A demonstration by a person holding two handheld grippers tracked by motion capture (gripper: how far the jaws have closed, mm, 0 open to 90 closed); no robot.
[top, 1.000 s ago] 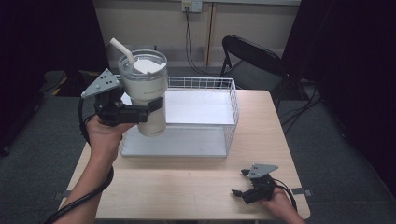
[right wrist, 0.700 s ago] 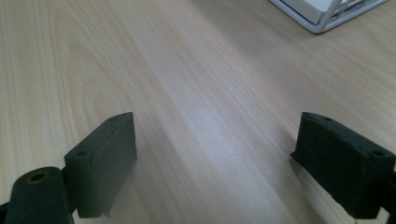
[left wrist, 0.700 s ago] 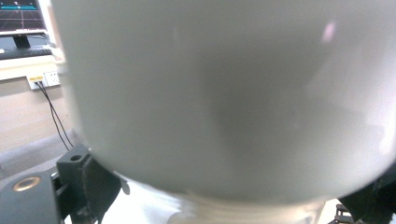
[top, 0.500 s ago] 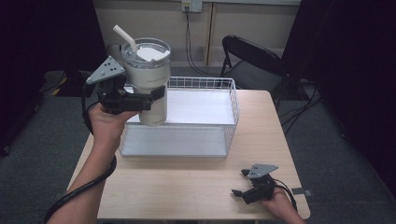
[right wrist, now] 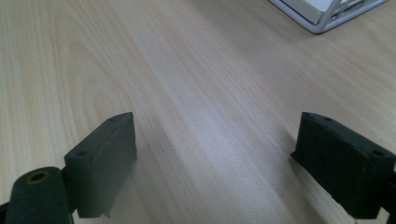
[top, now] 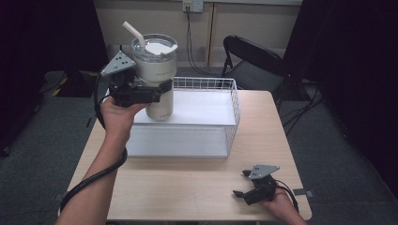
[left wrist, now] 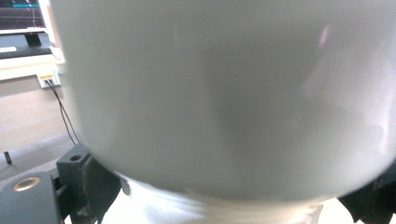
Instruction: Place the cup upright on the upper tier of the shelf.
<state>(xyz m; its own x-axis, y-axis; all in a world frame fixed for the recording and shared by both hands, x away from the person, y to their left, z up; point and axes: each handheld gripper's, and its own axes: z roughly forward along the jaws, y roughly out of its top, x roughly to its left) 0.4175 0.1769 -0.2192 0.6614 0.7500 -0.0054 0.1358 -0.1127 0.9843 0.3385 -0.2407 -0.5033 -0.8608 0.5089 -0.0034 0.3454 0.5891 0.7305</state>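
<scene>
The left gripper (top: 162, 90) is clamped around the middle of a cream tumbler (top: 157, 75), its 2 black jaws pressing the cup's sides; in the left gripper view the tumbler's pale wall (left wrist: 224, 93) looms close and blurred between those jaws; the person's left hand (top: 117, 115) holds the tool raised above the table, so the tumbler hangs upright over the near-left corner of a white wire basket (top: 233, 110), its base clear of the basket floor; the tumbler carries a clear lid and 1 angled straw (top: 132, 33); the basket sits on the far half of a light wooden table (top: 187, 187); the right gripper (top: 245, 187) rests low at the table's near-right corner, held by the right hand (top: 281, 206), its jaws spread wide with nothing between them, bare wood grain (right wrist: 210, 116) showing in the gap; behind the table stands a black folding chair (top: 256, 61).
</scene>
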